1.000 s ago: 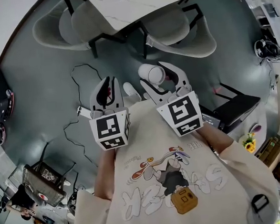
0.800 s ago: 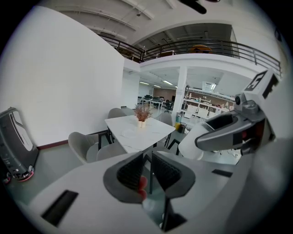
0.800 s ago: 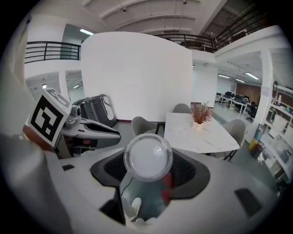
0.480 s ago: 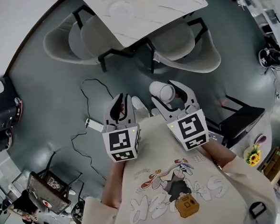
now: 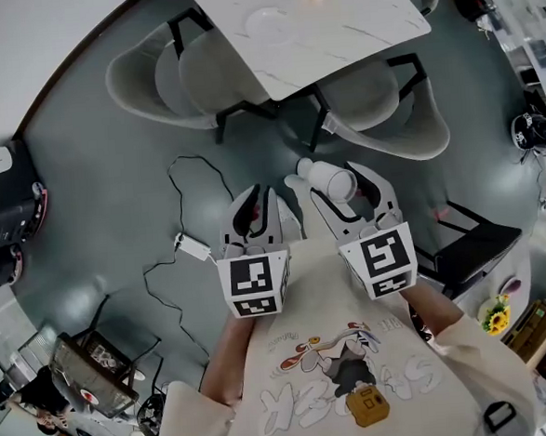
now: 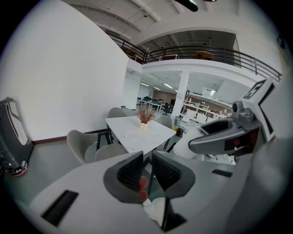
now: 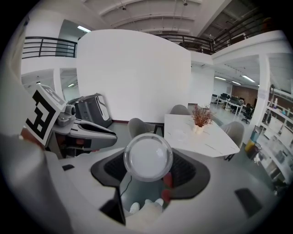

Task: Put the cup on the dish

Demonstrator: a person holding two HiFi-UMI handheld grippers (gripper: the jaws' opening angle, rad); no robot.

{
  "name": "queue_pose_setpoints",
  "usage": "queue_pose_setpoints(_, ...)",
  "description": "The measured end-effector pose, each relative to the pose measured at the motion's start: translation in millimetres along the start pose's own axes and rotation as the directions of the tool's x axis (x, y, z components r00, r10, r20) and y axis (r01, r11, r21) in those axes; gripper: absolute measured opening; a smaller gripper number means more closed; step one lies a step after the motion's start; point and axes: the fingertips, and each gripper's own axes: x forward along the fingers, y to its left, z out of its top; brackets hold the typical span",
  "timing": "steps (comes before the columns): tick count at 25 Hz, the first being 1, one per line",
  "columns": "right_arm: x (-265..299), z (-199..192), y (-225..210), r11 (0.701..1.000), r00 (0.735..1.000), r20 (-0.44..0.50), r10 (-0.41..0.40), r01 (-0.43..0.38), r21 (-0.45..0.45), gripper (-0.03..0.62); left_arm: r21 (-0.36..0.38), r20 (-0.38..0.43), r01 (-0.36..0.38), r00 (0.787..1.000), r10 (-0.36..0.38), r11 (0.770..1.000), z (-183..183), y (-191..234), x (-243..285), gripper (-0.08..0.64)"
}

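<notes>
A clear, whitish cup (image 5: 329, 180) lies on its side between the jaws of my right gripper (image 5: 334, 180), which is shut on it. In the right gripper view the cup's round bottom (image 7: 148, 157) faces the camera. A pale dish (image 5: 269, 24) lies on the white marble table (image 5: 354, 39) ahead, and it also shows as a faint ring (image 7: 178, 134) near a small dried plant (image 7: 200, 119). My left gripper (image 5: 261, 204) is held beside the right one at chest height, shut with nothing between its pads (image 6: 132, 171).
Grey shell chairs (image 5: 193, 78) (image 5: 387, 116) stand round the table's near side. A white power strip and black cable (image 5: 189, 247) lie on the grey floor ahead of my feet. A black machine (image 5: 3, 222) stands at the left and a dark low stand (image 5: 466, 245) at the right.
The table and chairs have come further into view and closer as I walk toward them. Both grippers keep their pose, the cup still held in the right one.
</notes>
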Motion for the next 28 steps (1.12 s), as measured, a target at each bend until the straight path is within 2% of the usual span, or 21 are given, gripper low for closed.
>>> queue_pose_setpoints(5,20,6,-9,1.000,1.000,-0.007,0.002,-0.002,0.011,0.270,0.027,-0.030,-0.005,1.000,0.006,1.000,3,10,18,0.058)
queue_pose_setpoints(18,99,63,-78,0.999,1.000,0.004,0.024,-0.024,0.021,0.270,0.080,-0.022,0.003,1.000,-0.001,0.997,88,38,110,0.058)
queue_pose_setpoints(28,159,110,-146,0.998,0.998,0.024,0.058,-0.058,0.023,0.270,0.074,-0.013,-0.045,0.999,0.046,0.996,151,62,189,0.058)
